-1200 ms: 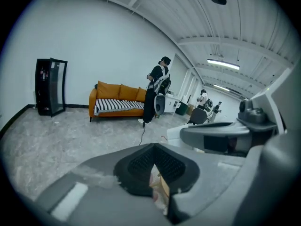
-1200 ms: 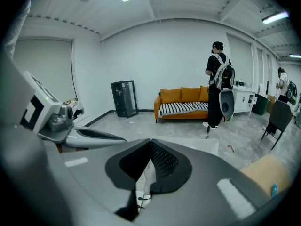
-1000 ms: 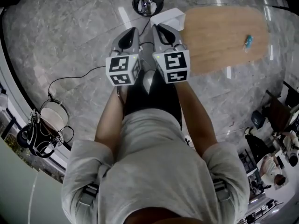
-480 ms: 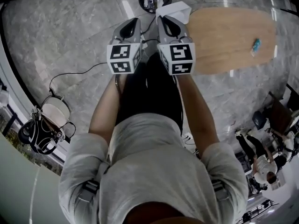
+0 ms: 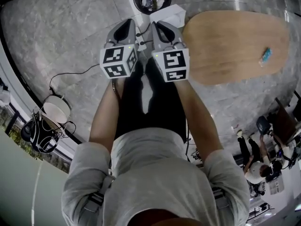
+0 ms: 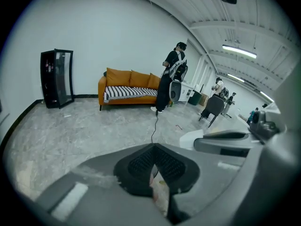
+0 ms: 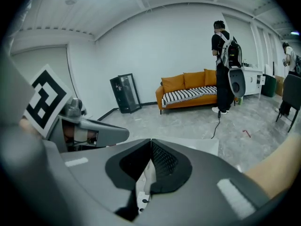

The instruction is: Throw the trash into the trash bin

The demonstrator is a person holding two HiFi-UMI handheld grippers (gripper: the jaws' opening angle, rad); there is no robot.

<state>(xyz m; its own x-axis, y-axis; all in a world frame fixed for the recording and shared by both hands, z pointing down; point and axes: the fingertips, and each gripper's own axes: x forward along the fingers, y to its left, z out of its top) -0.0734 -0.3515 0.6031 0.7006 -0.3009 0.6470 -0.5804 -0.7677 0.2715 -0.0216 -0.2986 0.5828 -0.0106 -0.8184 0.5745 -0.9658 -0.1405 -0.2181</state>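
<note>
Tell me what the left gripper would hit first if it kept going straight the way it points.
The left gripper would probably meet the floor beside the black cable, going by its own view. The trash bin seems to lie below that line, though depth is unclear.

Left forearm (image 5: 104,114) and right forearm (image 5: 196,114) stretched forward, parallel. Left hand-held gripper (image 5: 127,24) tilted down, jaws closed on wrapper (image 6: 160,194). Right hand-held gripper (image 5: 159,26) beside it, jaws pinching paper (image 5: 173,13).
</note>
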